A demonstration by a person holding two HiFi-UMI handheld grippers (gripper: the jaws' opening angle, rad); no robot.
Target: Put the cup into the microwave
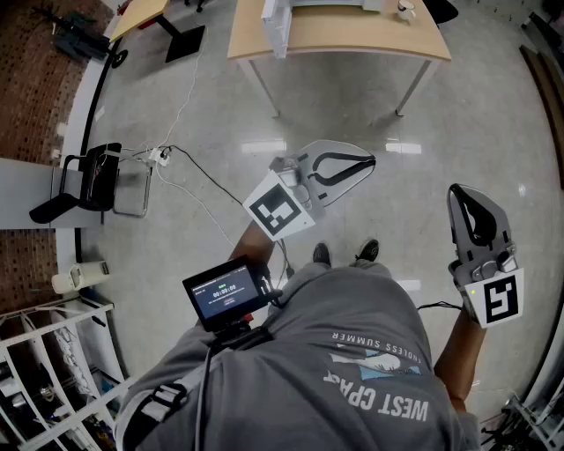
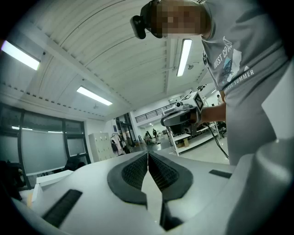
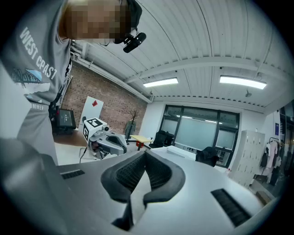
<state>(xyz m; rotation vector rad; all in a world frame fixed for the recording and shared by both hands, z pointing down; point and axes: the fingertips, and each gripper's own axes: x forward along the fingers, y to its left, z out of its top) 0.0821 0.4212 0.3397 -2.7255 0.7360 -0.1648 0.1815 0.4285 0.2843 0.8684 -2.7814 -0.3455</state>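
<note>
The left hand-held gripper (image 1: pixel 370 162) and the right hand-held gripper (image 1: pixel 457 193) both have their jaws pressed together on nothing. They are over the floor (image 1: pixel 476 106), well apart from the wooden surface (image 1: pixel 352 40). What looks like a small white cup (image 1: pixel 405 11) stands near this surface's right end.

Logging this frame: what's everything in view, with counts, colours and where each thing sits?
tables: two, light wood, top centre and top left of the head view
box-like thing: one, white, left end of the centre table; too small to identify
chair: one, black, far left
cable: one, dark, trailing from the chair toward the middle
rack: one, white, bottom left
screen: one, black, at chest height
shirt: one, grey, bottom centre
shoes: two, black, centre
left gripper: one, white, centre, jaws together, empty
right gripper: one, white, right, jaws together, empty
</note>
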